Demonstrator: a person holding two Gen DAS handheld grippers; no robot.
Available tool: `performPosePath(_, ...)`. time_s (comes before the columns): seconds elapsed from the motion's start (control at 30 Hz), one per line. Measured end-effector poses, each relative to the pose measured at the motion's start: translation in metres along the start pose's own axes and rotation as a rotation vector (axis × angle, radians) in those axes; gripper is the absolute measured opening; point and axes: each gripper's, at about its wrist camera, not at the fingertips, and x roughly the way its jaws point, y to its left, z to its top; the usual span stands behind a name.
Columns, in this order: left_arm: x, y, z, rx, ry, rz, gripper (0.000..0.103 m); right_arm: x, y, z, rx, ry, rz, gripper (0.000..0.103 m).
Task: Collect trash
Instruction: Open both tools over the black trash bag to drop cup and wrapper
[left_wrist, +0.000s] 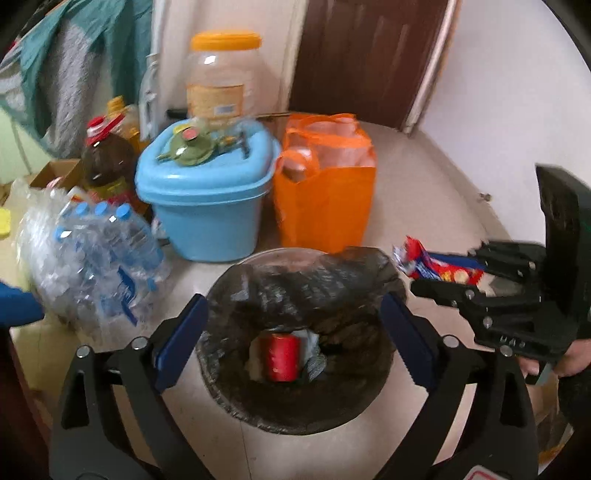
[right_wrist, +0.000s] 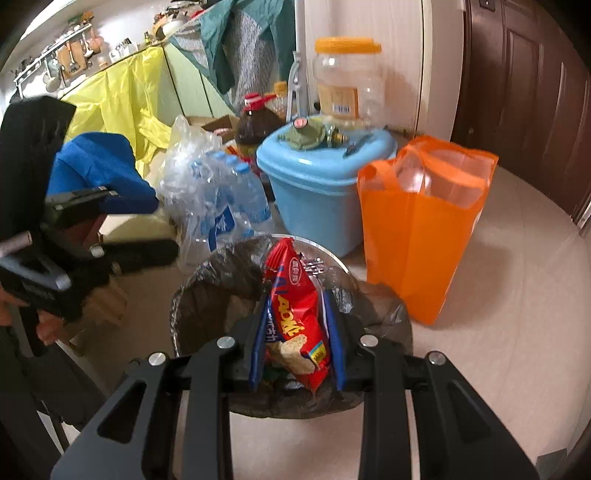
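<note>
I see the trash bin (left_wrist: 295, 369), lined with a dark bag — a red can (left_wrist: 283, 357) lies at the bottom. My left gripper (left_wrist: 291, 343) hangs over it, jaws spread wide, nothing between. My right gripper (right_wrist: 295, 347) clamps a red snack wrapper (right_wrist: 295, 314) above the bin — pads pressing both sides.

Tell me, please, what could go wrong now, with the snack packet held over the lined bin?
1. The red crinkled snack packet, clamped in the right gripper, hangs near the round bin's dark plastic liner; released too early, it might catch on the rim.
2. The liner sags inward around the red metal can, so the packet may rest on its folds.
3. The open left gripper hovers close above the opening; the two grippers could collide.
</note>
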Motion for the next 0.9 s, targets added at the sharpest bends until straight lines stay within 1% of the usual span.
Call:
performPosePath(0.07, -0.004, 0.007, 0.002, -0.033, -0.005, 0.005, 0.092, 0.007, 0.002, -0.004, 0.001, 0.014, 0.003, 0.027)
performPosePath(0.1, -0.006, 0.011, 0.002, -0.046, -0.004, 0.026, 0.092, 0.011, 0.003, -0.004, 0.001, 0.021, 0.006, 0.027)
performPosePath(0.2, -0.01, 0.017, 0.001, -0.054, -0.004, 0.052, 0.093, 0.024, 0.008, -0.007, -0.005, 0.048, 0.02, 0.027)
performPosePath(0.33, -0.012, 0.023, -0.004, -0.073, 0.003, 0.067, 0.093, 0.048, 0.024, -0.014, -0.033, 0.108, 0.052, 0.027)
performPosePath(0.4, -0.013, 0.022, -0.006, -0.068, 0.011, 0.076, 0.093, 0.058, 0.031, -0.015, -0.044, 0.131, 0.061, 0.031)
performPosePath(0.43, -0.013, 0.021, -0.007, -0.061, 0.014, 0.082, 0.094, 0.063, 0.034, -0.015, -0.051, 0.134, 0.043, 0.037)
performPosePath(0.47, -0.014, 0.02, -0.008, -0.053, 0.015, 0.087, 0.095, 0.065, 0.036, -0.015, -0.057, 0.133, 0.017, 0.06)
performPosePath(0.5, -0.014, 0.019, -0.008, -0.046, 0.016, 0.094, 0.095, 0.065, 0.037, -0.015, -0.06, 0.128, 0.003, 0.078)
performPosePath(0.53, -0.015, 0.018, -0.008, -0.042, 0.017, 0.101, 0.095, 0.063, 0.037, -0.013, -0.058, 0.109, -0.014, 0.083)
performPosePath(0.57, -0.016, 0.018, -0.009, -0.04, 0.02, 0.108, 0.095, 0.062, 0.037, -0.012, -0.056, 0.098, -0.025, 0.084)
performPosePath(0.67, -0.02, 0.02, -0.008, -0.047, 0.023, 0.122, 0.095, 0.056, 0.034, -0.009, -0.059, 0.093, -0.055, 0.085)
performPosePath(0.77, -0.028, 0.022, -0.005, -0.066, 0.007, 0.125, 0.095, 0.044, 0.031, -0.005, -0.071, 0.074, -0.075, 0.088)
performPosePath(0.9, -0.057, 0.028, 0.002, -0.119, -0.036, 0.109, 0.095, 0.015, 0.034, 0.007, -0.081, 0.022, -0.084, 0.091)
